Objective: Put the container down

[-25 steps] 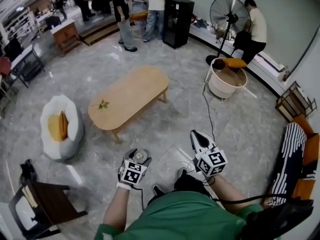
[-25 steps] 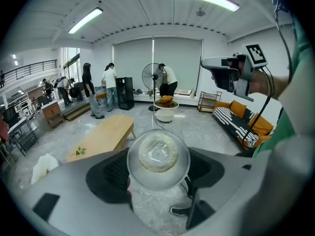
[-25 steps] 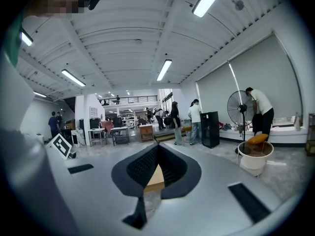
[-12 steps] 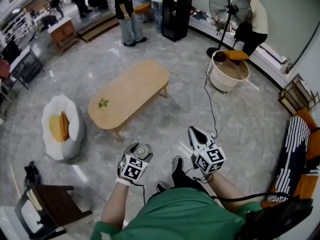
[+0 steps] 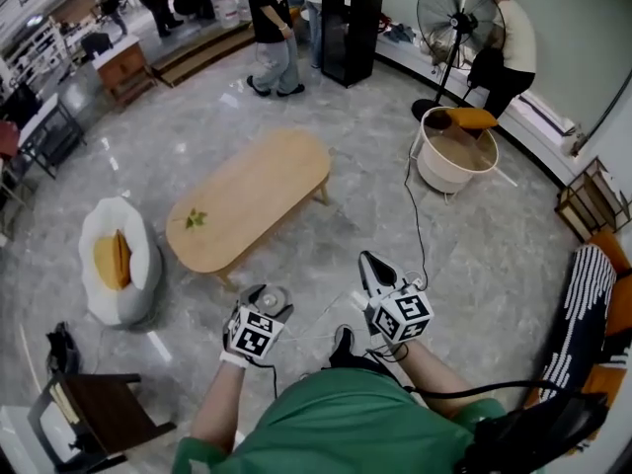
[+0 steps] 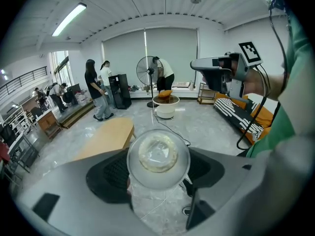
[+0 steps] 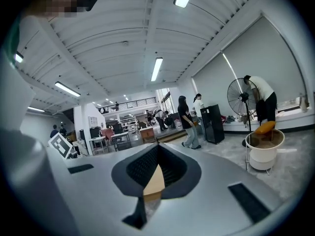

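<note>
A round clear container [image 5: 271, 295] with a lid sits between the jaws of my left gripper [image 5: 265, 298], which is shut on it above the marble floor. In the left gripper view the container [image 6: 158, 155] fills the gap of the left gripper [image 6: 158, 162], lid facing the camera. My right gripper [image 5: 373, 269] hovers to the right at about the same height. Its jaws are shut with nothing held, leaving only a thin slit in the right gripper [image 7: 156, 167] view. The oval wooden table [image 5: 252, 197] stands ahead of both grippers.
A white beanbag seat [image 5: 118, 260] lies left and a dark chair [image 5: 99, 413] near left. A white tub [image 5: 456, 156], a standing fan [image 5: 456, 18] and a black cabinet [image 5: 351, 30] are at the back right. A striped sofa [image 5: 583, 314] is right. A cable [image 5: 413, 227] crosses the floor. People stand at the back.
Both grippers have drifted slightly left in the view, the container still held. A person in dark clothes at the back has walked to the right.
</note>
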A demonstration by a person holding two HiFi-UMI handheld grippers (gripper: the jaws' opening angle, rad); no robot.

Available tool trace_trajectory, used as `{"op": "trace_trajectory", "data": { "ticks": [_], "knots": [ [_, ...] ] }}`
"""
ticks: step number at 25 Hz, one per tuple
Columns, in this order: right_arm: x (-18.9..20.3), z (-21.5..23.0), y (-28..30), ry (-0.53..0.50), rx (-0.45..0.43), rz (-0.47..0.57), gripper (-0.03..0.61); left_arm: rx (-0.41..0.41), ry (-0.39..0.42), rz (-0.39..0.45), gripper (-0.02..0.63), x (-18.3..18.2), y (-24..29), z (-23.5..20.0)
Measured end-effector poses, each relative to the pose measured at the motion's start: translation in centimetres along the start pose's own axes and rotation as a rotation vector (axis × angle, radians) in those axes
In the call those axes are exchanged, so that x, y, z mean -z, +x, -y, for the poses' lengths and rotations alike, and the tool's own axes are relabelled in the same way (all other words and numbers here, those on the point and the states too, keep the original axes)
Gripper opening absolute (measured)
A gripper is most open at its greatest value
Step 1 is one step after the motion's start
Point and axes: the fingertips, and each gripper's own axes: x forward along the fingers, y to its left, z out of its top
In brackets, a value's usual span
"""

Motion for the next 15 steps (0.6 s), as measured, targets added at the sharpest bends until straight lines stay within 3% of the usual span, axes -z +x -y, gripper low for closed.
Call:
{"op": "trace_trajectory", "data": {
  "ticks": [7, 15],
  "knots": [
    [-2.2, 6.9, 5.4, 0.031, -0.033, -0.009, 0.014, -0.041, -0.022, -0.018, 0.342, -6.4, 4.7, -2.4],
    [-3.8, 11.9, 9.0, 0.037, -0.078, -0.012, 0.014, -0.068, -0.037, -0.032, 0.342, -10.9, 8.9, -3.6]
  ]
}}
